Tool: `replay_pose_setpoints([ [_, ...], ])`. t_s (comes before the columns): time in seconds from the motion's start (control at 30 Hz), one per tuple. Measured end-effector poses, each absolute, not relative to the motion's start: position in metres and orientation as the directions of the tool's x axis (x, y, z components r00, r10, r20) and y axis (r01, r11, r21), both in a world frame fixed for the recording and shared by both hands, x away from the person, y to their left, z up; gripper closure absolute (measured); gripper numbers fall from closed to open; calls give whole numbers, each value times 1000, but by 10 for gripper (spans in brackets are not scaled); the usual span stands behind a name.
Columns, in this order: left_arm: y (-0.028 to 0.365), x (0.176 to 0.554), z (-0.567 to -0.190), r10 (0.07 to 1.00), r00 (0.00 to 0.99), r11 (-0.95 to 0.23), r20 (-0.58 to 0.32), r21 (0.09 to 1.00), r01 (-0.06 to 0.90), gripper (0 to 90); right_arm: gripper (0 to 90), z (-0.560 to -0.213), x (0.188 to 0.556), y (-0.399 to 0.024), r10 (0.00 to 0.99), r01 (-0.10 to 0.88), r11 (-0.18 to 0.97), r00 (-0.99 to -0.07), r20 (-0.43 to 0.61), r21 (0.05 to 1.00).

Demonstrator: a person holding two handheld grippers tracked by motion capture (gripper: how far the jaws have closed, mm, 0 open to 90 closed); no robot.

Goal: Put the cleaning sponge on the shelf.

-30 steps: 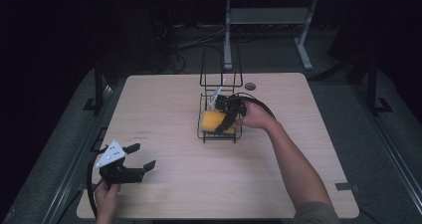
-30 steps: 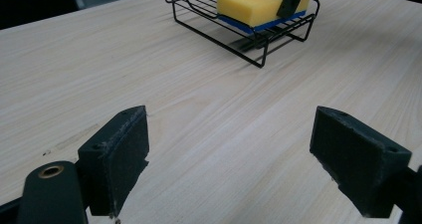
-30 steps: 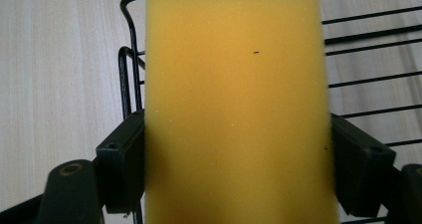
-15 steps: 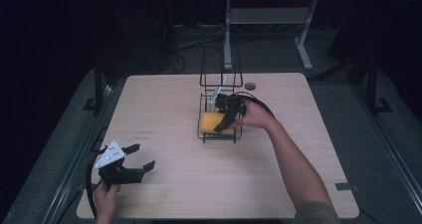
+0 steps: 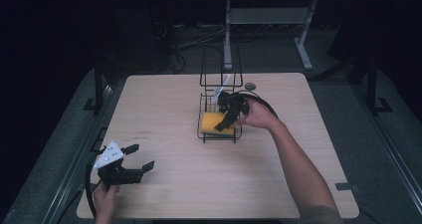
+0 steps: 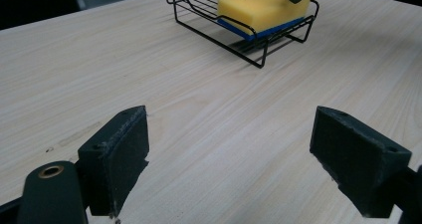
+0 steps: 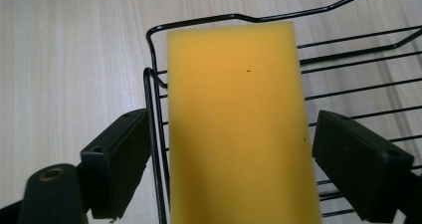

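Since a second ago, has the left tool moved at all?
No. The left tool sits at the same spot near the table's front left corner, jaws open.

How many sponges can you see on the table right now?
1. The yellow sponge lies in the black wire rack at mid-table, between the open right gripper jaws.
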State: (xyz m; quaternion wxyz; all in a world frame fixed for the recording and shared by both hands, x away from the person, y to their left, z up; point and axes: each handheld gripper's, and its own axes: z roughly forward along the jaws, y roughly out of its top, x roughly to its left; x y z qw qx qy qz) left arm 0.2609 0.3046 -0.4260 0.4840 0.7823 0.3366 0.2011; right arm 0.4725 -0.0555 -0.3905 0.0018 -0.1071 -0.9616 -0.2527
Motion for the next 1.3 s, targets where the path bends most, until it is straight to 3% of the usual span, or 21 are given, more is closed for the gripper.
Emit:
replay_pose_setpoints([
  [1.3, 301, 261, -426, 715, 699, -316, -6, 890, 330, 150, 153, -388, 453, -106, 288, 287, 765, -953, 91, 576],
])
